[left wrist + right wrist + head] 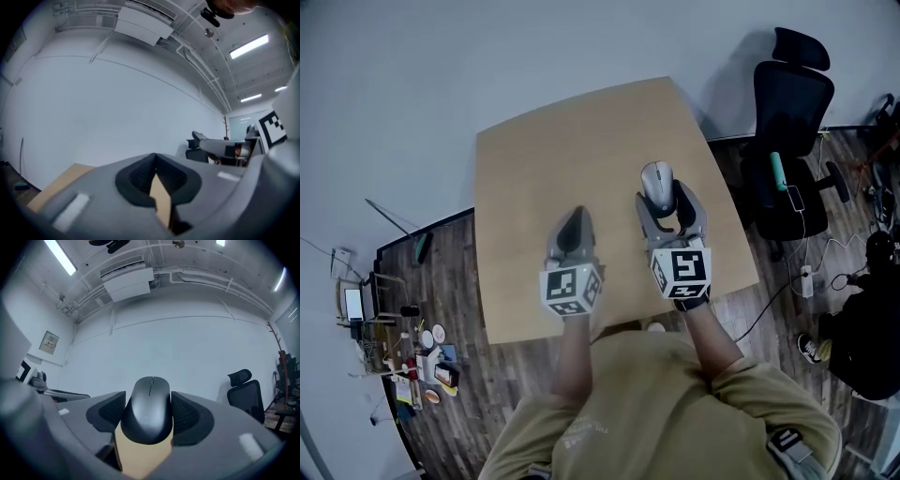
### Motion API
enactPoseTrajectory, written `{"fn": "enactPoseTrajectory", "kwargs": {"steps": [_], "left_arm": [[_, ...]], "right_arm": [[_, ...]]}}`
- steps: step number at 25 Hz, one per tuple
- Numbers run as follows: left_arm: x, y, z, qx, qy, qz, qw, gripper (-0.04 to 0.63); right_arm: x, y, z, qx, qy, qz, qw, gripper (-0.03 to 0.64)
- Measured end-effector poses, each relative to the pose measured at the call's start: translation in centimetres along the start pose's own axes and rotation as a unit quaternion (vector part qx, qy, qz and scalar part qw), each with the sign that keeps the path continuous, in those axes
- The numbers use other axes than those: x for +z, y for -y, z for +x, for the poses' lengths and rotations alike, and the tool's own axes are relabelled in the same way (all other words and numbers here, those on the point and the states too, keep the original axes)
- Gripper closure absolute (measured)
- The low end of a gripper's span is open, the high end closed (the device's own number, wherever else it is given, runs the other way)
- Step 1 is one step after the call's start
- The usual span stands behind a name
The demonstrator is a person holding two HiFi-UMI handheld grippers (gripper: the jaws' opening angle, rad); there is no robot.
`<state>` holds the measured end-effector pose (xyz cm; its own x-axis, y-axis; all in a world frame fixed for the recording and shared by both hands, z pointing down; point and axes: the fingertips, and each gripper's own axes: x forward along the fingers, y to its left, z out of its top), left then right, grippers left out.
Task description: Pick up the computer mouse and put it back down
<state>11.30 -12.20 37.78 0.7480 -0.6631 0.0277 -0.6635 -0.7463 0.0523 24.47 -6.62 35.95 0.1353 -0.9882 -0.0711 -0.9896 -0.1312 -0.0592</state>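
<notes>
A dark grey computer mouse [150, 411] is clamped between the ribbed pads of my right gripper [149, 414], held level in the air with its nose pointing away. From the head view the mouse [657, 184] sticks out past the right gripper [667, 208], high above the wooden table [534, 178]. My left gripper [573, 232] hangs beside it on the left, and in its own view the left gripper [155, 172] has its pads touching with nothing between them.
A black office chair [789, 141] stands to the right of the table, also seen as the chair [246, 394] in the right gripper view. Clutter and a small shelf [403, 337] sit on the floor at the left. A white wall fills the background.
</notes>
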Motion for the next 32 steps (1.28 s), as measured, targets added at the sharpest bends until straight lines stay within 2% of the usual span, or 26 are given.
{"fn": "enactPoseTrajectory", "kwargs": {"steps": [4,10,19,26,32], "left_arm": [[-0.2,1.4,-2.7,0.004,-0.013,-0.008,0.9999,0.597],[-0.3,1.8,-6.8,0.04,0.008,-0.007,0.9991,0.594],[-2.2,-0.2,-11.9,0.096,-0.002,-0.007,0.9954,0.594],[-1.0,-6.5,-13.6,0.146,0.009,-0.009,0.9893,0.594],[-1.7,-13.2,-16.3,0.194,0.001,-0.024,0.9807,0.594]], "right_arm": [[0.5,-1.3,-2.8,0.015,0.006,-0.003,1.0,0.31],[0.0,-3.1,-5.6,0.042,0.002,0.005,0.999,0.31],[-2.6,-8.2,-7.0,0.104,-0.018,0.022,0.994,0.31],[-3.1,-14.6,-3.1,0.162,-0.029,0.012,0.986,0.31],[-5.8,-21.3,0.3,0.199,-0.067,0.012,0.978,0.31]]}}
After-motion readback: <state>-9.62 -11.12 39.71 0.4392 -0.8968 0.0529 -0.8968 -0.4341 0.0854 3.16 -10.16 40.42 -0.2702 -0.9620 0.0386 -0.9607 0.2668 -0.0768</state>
